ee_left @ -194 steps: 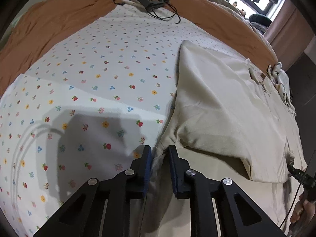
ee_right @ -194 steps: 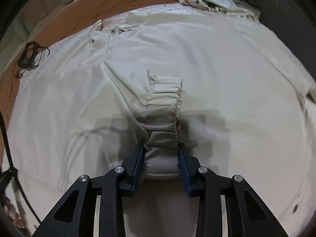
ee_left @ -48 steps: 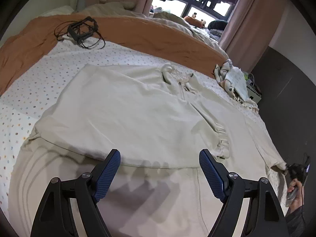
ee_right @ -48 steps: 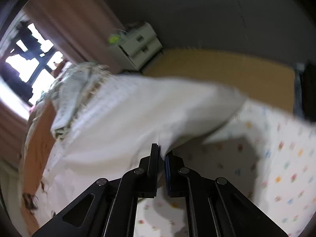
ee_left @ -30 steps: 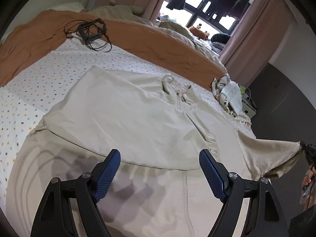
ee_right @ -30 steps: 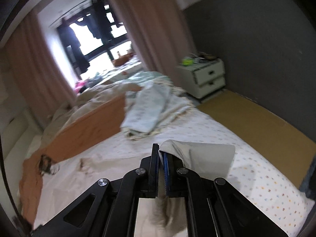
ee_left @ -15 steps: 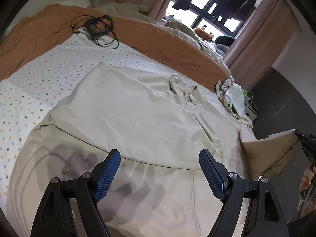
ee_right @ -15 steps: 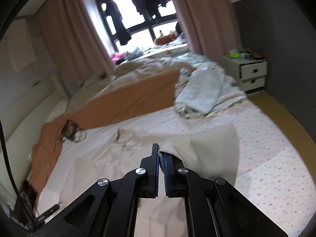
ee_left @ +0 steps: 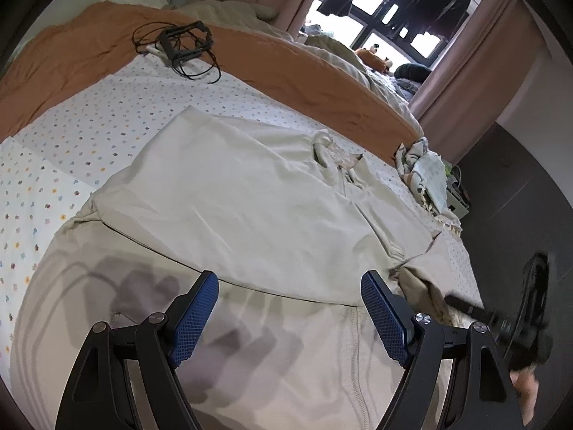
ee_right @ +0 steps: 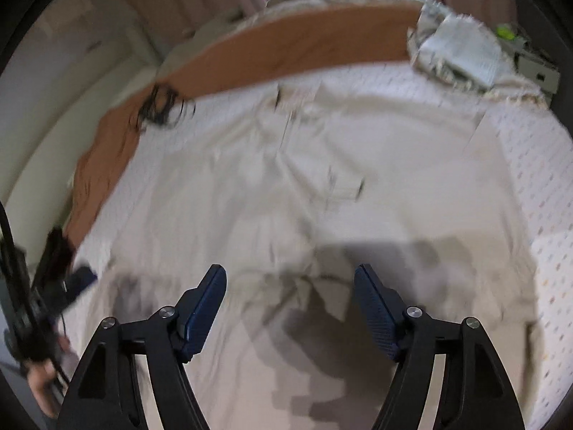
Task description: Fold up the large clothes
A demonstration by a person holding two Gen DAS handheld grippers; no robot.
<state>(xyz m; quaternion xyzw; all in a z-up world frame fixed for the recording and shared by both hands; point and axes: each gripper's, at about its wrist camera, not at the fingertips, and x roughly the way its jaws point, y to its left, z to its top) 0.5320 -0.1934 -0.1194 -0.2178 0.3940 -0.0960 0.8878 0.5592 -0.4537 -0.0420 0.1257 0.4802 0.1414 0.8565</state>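
the beige garment (ee_left: 229, 193) lies spread on the bed sheet (ee_left: 89, 118), one side already folded in. it looks soft, light and limp, so take it at a hem or a seam corner, not in the middle. your left gripper (ee_left: 290, 317) hangs wide open above the lower part, holding nothing. your right gripper (ee_right: 290, 308) is opening its jaws, with no cloth pressed between them.
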